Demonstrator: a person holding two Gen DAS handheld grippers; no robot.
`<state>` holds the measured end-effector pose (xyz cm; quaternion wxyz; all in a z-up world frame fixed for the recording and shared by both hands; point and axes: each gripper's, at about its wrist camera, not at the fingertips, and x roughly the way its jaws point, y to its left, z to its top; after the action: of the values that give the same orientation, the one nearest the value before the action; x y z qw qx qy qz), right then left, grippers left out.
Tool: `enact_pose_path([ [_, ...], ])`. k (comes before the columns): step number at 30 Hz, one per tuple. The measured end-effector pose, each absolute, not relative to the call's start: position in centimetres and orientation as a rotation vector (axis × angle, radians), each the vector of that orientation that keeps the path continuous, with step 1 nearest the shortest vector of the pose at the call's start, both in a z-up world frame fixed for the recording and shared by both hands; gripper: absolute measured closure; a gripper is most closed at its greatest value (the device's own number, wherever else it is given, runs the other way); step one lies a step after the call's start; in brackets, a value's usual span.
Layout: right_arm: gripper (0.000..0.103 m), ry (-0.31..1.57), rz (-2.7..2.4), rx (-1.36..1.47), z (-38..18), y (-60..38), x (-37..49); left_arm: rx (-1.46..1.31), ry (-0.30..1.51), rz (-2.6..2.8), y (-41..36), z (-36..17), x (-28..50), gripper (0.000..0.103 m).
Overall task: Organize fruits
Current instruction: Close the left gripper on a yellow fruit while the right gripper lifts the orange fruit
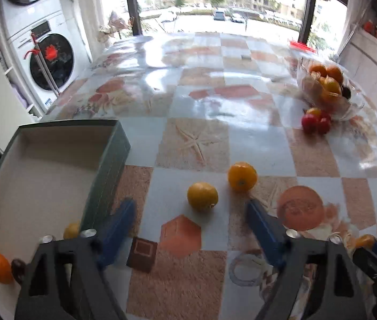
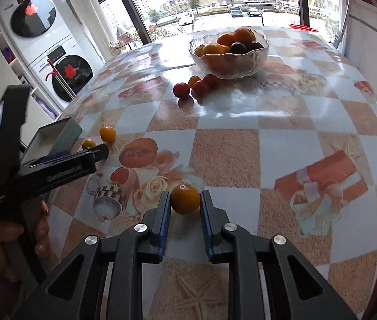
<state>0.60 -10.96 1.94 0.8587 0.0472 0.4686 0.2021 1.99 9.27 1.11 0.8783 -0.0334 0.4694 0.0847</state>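
Note:
In the left wrist view my left gripper (image 1: pixel 190 203) stands open low over the table. A yellow-orange fruit (image 1: pixel 202 196) lies just ahead between its blue fingertips, untouched. A second orange (image 1: pixel 242 176) lies a little farther right. To the left is an open box (image 1: pixel 108 160) holding an orange (image 1: pixel 0 268), a dark fruit (image 1: pixel 17 266) and a yellow fruit (image 1: pixel 71 230). In the right wrist view my right gripper (image 2: pixel 185 194) is shut on a small orange (image 2: pixel 185 198), both pads against its sides.
A glass bowl (image 2: pixel 228 61) piled with oranges and dark fruit stands at the far side of the table. Several small red fruits (image 2: pixel 200 88) lie in front of it. A washer and a dryer (image 1: pixel 52 61) stand beyond the table's left edge. A hand (image 2: pixel 39 229) holds the left gripper.

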Motion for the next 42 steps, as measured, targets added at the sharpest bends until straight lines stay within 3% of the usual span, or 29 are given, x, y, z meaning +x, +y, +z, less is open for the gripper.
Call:
enact_pose_path([
  [4,0.079,0.984,0.426,0.116,1.9,-11.4,0.3,-0.063,0.967,0.171,9.6,1.3,1.9,0.029],
  [5,0.079,0.984,0.424,0.12,1.9,-11.4,0.3,-0.055,0.961,0.167,9.4,1.4,1.8,0.037],
  [6,0.079,0.984,0.423,0.121,1.9,-11.5,0.1,-0.049,0.951,0.145,9.4,1.6,1.7,0.061],
  [8,0.079,0.984,0.421,0.121,1.9,-11.5,-0.1,-0.056,0.952,0.087,9.1,1.8,1.7,0.076],
  [9,0.079,0.984,0.419,0.12,1.9,-11.6,-0.3,-0.052,0.952,0.082,8.9,1.9,1.7,0.078],
  [24,0.079,0.904,0.325,0.074,1.6,-12.3,-5.0,-0.026,0.88,0.08,5.9,1.6,-10.6,0.079],
  [35,0.079,0.876,0.327,0.108,1.4,-13.0,-5.5,-0.031,0.888,0.081,6.8,2.6,-10.0,0.078],
  [36,0.079,0.876,0.328,0.111,1.4,-13.0,-5.5,-0.028,0.885,0.083,6.9,2.8,-9.6,0.075],
  [37,0.079,0.875,0.329,0.114,1.4,-13.0,-5.4,-0.023,0.881,0.087,7.0,2.9,-9.1,0.066],
  [38,0.079,0.875,0.33,0.117,1.3,-13.0,-5.5,-0.014,0.87,0.101,7.2,3.1,-8.5,0.029],
  [39,0.079,0.875,0.33,0.12,1.3,-13.0,-5.5,-0.01,0.842,0.127,7.4,3.2,-8.1,0.01],
  [42,0.079,0.873,0.335,0.132,1.3,-13.1,-5.6,-0.027,0.823,0.148,8.1,3.3,-6.8,0.01],
])
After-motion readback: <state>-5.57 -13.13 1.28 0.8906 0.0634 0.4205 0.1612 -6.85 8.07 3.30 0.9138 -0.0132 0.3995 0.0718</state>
